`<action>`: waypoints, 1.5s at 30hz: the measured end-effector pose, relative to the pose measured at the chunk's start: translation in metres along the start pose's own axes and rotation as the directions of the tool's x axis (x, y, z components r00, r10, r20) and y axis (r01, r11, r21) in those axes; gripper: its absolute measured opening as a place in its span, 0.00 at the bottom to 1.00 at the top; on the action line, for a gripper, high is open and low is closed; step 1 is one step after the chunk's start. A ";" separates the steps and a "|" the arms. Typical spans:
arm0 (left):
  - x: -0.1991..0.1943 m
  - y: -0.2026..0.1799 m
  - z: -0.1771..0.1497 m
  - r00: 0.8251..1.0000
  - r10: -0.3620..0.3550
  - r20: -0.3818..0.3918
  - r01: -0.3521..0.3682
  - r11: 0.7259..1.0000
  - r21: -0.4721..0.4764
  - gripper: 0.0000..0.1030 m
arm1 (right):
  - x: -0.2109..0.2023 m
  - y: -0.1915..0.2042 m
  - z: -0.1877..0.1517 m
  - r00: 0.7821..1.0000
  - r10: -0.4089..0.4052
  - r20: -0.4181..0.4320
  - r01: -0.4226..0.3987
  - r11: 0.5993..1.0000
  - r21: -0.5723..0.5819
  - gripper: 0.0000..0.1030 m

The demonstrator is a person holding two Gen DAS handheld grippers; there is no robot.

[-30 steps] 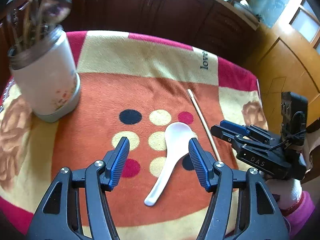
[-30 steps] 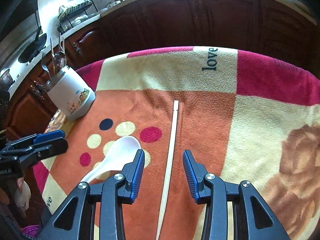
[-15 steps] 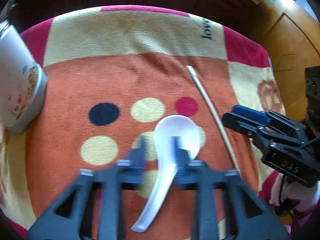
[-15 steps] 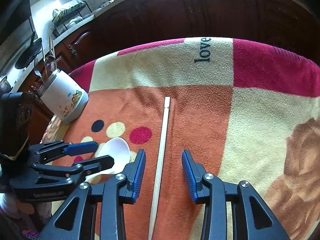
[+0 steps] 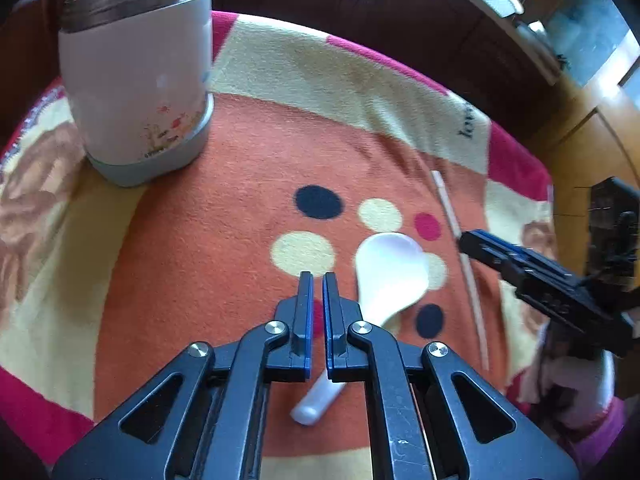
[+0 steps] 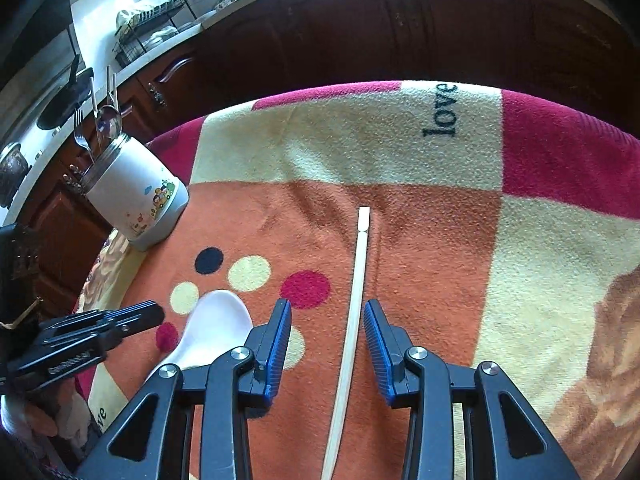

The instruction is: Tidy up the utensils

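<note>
A white ceramic spoon (image 5: 390, 276) lies on the patterned blanket (image 5: 224, 200); it also shows in the right wrist view (image 6: 212, 332). My left gripper (image 5: 317, 280) is shut and empty, just above and left of the spoon; its handle end shows below the fingers. A pale chopstick (image 6: 354, 300) lies on the blanket and runs between the open fingers of my right gripper (image 6: 326, 308). It also shows in the left wrist view (image 5: 460, 252). A white utensil jar (image 5: 140, 80) with several utensils stands at the back left, also in the right wrist view (image 6: 136, 196).
Dark wooden cabinets (image 6: 360, 32) stand behind the table. A dish rack (image 6: 152, 20) sits on the counter at the far left. A wooden door (image 5: 592, 140) is on the right. The blanket's edges drop off at the back and sides.
My left gripper has shut from wide open, without the spoon between its fingers, and swung so the jar is back in view. My right gripper stays open over the chopstick.
</note>
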State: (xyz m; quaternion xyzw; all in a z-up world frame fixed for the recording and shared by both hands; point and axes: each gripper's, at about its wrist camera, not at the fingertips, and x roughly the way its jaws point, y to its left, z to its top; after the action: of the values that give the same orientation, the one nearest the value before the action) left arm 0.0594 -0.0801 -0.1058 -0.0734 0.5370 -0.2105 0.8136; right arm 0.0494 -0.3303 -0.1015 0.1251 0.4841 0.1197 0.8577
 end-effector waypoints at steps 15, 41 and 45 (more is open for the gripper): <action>0.056 -0.043 0.031 0.977 -0.061 -0.204 0.121 0.948 0.295 0.37 | 0.005 -0.011 0.022 0.998 0.057 -0.019 -0.058 0.997 -0.043 0.32; 0.030 -0.018 0.002 0.982 -0.110 -0.152 0.130 0.983 0.128 0.04 | 0.031 0.017 0.030 0.997 0.029 -0.078 -0.044 0.978 -0.203 0.07; 0.033 -0.012 0.004 0.970 -0.147 -0.195 0.163 0.984 0.069 0.06 | 0.028 0.006 0.021 0.996 -0.004 -0.089 -0.013 0.983 -0.185 0.07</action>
State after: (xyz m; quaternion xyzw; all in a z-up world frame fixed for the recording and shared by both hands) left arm 0.0704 -0.1048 -0.1278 -0.0606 0.5951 -0.3021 0.7422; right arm 0.0810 -0.3178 -0.1117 0.0402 0.5080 0.1718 0.8431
